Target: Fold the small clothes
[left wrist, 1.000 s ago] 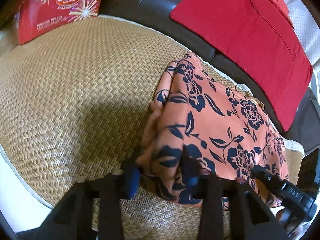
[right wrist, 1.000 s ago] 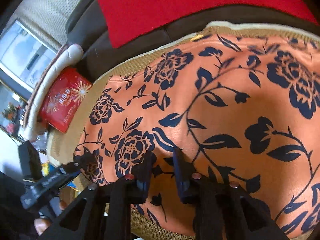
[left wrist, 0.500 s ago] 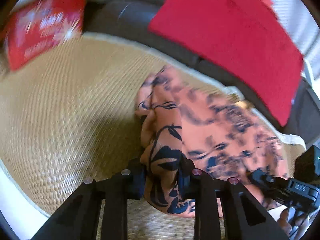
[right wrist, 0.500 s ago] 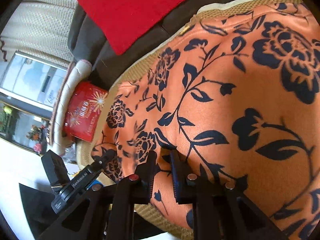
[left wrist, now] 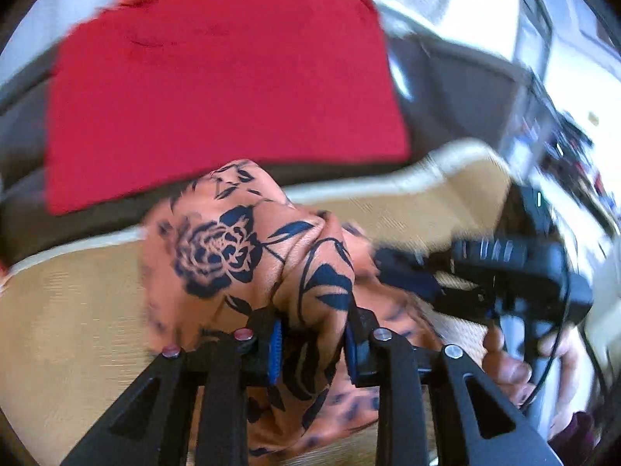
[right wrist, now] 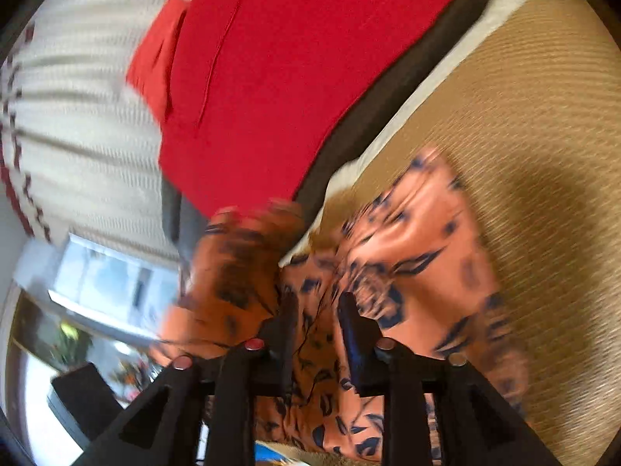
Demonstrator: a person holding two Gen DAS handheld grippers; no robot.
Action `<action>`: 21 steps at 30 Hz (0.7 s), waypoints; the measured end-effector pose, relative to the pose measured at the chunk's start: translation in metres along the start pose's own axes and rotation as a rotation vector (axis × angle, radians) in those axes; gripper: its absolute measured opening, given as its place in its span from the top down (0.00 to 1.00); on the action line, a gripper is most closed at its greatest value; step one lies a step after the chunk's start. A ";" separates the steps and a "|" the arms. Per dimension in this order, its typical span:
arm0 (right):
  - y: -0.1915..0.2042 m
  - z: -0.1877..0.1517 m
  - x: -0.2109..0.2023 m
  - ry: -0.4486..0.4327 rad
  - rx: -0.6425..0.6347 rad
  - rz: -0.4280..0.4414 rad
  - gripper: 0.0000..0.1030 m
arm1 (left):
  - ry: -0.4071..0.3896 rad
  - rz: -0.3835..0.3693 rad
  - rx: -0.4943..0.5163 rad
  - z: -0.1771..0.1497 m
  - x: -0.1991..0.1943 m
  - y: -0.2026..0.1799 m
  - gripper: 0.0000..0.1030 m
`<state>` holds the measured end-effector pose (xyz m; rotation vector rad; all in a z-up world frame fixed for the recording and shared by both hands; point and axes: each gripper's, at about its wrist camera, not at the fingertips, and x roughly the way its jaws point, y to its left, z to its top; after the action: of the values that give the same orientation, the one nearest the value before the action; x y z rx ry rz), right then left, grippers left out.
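Orange floral garment [left wrist: 248,256], printed with dark navy roses and leaves, hangs bunched above the woven straw mat [left wrist: 70,310]. Left gripper [left wrist: 312,345] pinches a fold of it; right gripper [right wrist: 316,334] clamps another fold. Behind lies a red cloth [left wrist: 217,89]. No writing is legible.

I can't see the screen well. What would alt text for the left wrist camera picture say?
Two black gripper fingers pinch a bunched fold of orange cloth with a dark blue flower print, lifted above a tan woven mat. A red cushion lies behind, and a second black handheld gripper holds the cloth at right. The picture is motion-blurred.
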<state>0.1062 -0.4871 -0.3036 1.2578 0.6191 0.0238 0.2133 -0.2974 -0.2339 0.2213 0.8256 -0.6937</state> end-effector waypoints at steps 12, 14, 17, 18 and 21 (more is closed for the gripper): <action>-0.003 -0.006 0.033 0.101 -0.016 -0.083 0.34 | -0.069 -0.086 -0.140 -0.041 -0.027 0.103 0.19; 0.000 -0.009 0.043 0.100 -0.028 -0.137 0.34 | -0.061 -0.064 -0.208 -0.050 -0.018 0.127 0.19; 0.006 -0.014 0.057 0.098 -0.040 -0.158 0.34 | -0.021 -0.058 -0.262 -0.064 0.006 0.145 0.19; 0.010 -0.016 0.063 0.102 -0.053 -0.161 0.34 | 0.012 -0.059 -0.260 -0.065 0.015 0.146 0.19; 0.033 -0.030 0.085 0.131 -0.147 -0.208 0.34 | 0.003 -0.059 -0.232 -0.061 0.015 0.146 0.19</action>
<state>0.1745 -0.4210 -0.3156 1.0506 0.8447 -0.0206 0.2782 -0.1667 -0.2973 -0.0110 0.9102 -0.6471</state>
